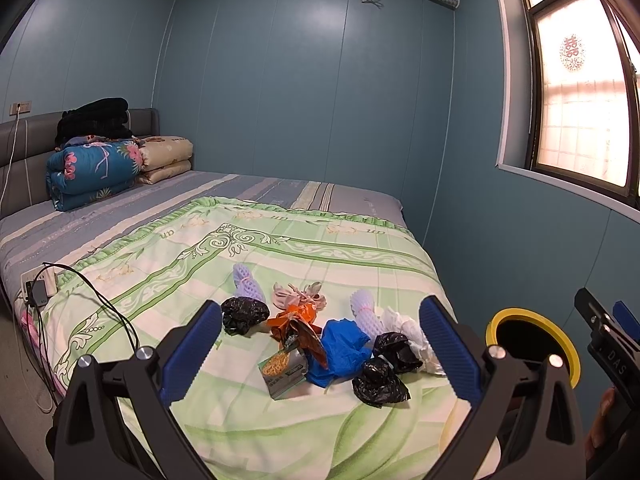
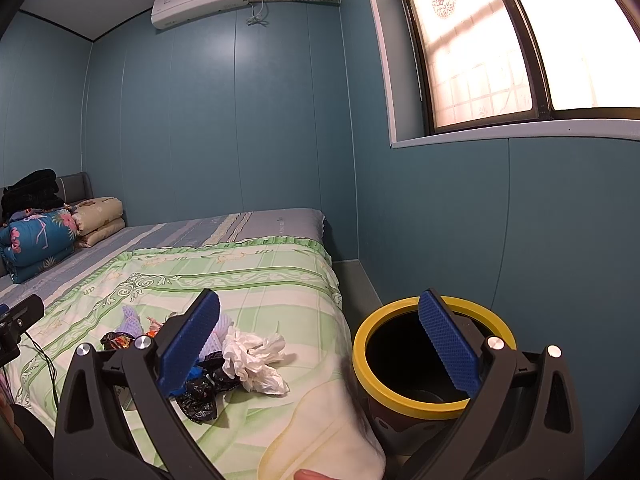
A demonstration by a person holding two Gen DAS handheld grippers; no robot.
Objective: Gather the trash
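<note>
black-framed left gripper [image 1: 320,344] with ribbed blue pads fills the bottom of the left wrist view, its jaws spread wide with nothing between the pads. beyond it, the trash lies in a loose heap on the pale green patterned quilt [image 1: 248,412] that covers the near part of the bed: a small green and yellow printed carton [image 1: 282,372] nearest, a crumpled blue plastic bag [image 1: 338,354] just beside it, an orange foil wrapper [image 1: 298,324] touching both, and three crumpled black plastic bags, one to the left [image 1: 244,315] and two to the right [image 1: 380,382] [image 1: 396,350]. two lavender foam net sleeves [image 1: 249,286] [image 1: 364,312] and a pinkish foam net [image 1: 298,298] lie at the far side of the heap, with a wad of white tissue paper [image 1: 416,344] at its right edge.

black-framed right gripper [image 2: 320,344] is likewise wide open and holds nothing; it hangs over the gap between the bed's edge and a dark round bin with a yellow rim [image 2: 372,376], which stands on the floor just beside the bed, under the window [image 2: 500,52]. the white tissue paper [image 2: 256,360] lies on the quilt near that edge, apart from the bin.

farther back, folded quilts [image 1: 96,170] are stacked against the grey headboard [image 1: 24,152], and a white power strip with black cables [image 1: 40,286] sits at the bed's left edge.
</note>
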